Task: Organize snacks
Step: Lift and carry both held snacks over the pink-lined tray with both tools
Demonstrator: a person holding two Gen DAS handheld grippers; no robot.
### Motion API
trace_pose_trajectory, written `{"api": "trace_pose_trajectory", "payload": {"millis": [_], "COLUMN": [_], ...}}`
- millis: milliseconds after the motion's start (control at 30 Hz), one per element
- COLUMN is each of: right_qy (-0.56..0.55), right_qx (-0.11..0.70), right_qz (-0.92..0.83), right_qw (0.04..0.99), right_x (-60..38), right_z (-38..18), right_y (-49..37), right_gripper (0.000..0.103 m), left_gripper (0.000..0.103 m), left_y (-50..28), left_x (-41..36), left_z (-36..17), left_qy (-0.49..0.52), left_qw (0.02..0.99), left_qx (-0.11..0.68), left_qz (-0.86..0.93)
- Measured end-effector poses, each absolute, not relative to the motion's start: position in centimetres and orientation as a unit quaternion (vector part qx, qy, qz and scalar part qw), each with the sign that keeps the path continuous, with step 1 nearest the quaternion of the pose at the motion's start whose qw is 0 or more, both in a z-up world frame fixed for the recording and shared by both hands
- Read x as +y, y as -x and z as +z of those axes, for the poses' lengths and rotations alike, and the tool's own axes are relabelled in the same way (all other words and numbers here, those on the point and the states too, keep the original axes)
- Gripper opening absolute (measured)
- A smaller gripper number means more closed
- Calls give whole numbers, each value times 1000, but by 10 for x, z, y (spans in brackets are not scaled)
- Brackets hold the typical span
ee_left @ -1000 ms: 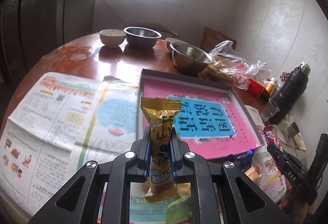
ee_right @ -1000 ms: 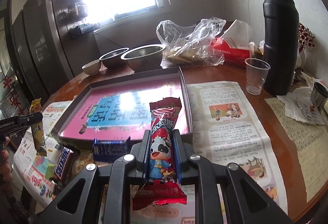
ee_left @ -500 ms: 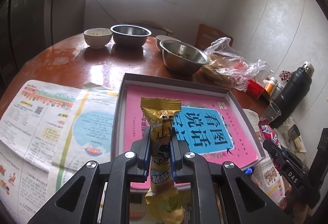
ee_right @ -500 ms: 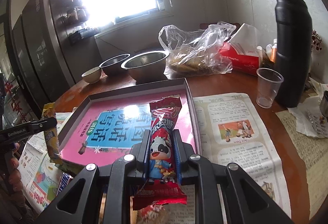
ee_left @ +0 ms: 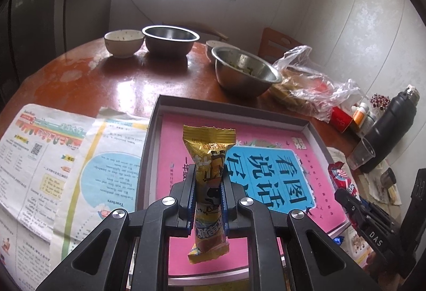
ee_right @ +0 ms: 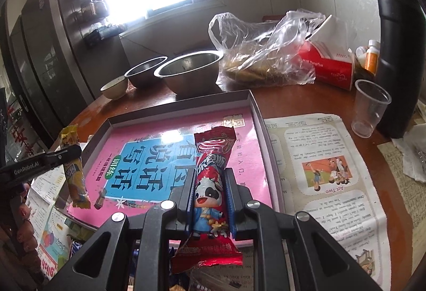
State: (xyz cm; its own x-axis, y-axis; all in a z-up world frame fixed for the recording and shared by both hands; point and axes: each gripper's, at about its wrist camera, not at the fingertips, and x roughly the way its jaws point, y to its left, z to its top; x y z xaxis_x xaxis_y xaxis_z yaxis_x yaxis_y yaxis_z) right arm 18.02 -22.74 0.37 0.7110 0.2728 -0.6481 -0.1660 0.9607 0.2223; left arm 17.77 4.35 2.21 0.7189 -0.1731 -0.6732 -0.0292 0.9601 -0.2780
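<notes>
My left gripper (ee_left: pixel 208 185) is shut on a yellow snack packet (ee_left: pixel 209 157), held upright above the near part of a shallow grey box (ee_left: pixel 229 107) lined with a pink and blue printed sheet. My right gripper (ee_right: pixel 209 192) is shut on a red snack packet (ee_right: pixel 213 155) with a cartoon cow, upright over the box's (ee_right: pixel 255 104) near right edge. In the right wrist view the left gripper (ee_right: pixel 70 153) and its yellow snack packet (ee_right: pixel 74 179) hang at the box's left edge. The red snack packet (ee_left: pixel 342 179) and the right gripper's body show at the lower right of the left wrist view.
Two steel bowls (ee_left: pixel 246 72) (ee_left: pixel 170 37) and a small ceramic bowl (ee_left: pixel 123 41) stand behind the box. A clear plastic bag (ee_right: pixel 266 51), a red tissue pack (ee_right: pixel 330 67), a plastic cup (ee_right: pixel 370 107) and a black flask (ee_right: pixel 399 56) crowd the right. Newspapers (ee_left: pixel 53 157) (ee_right: pixel 324 171) flank the box.
Both grippers moved forward over the table with their packets; the box now lies closer beneath them, and the left gripper has come in over its near part. Both grips are unchanged.
</notes>
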Motion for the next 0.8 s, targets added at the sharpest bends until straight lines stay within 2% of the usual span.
{"api": "trace_pose_trajectory", "payload": {"millis": [800], "right_qy": [-76], "right_qx": [387], "right_qz": [86], "right_qw": [915], "right_x": [-225], "right_z": [-9], "right_y": [-197], "right_gripper": [21], "left_gripper": [18], "left_y": [-179], "left_x": [48], "left_z": [8], "left_qy": [136], "left_qw": [910], "left_qx": [390], "left_qz": [-44]}}
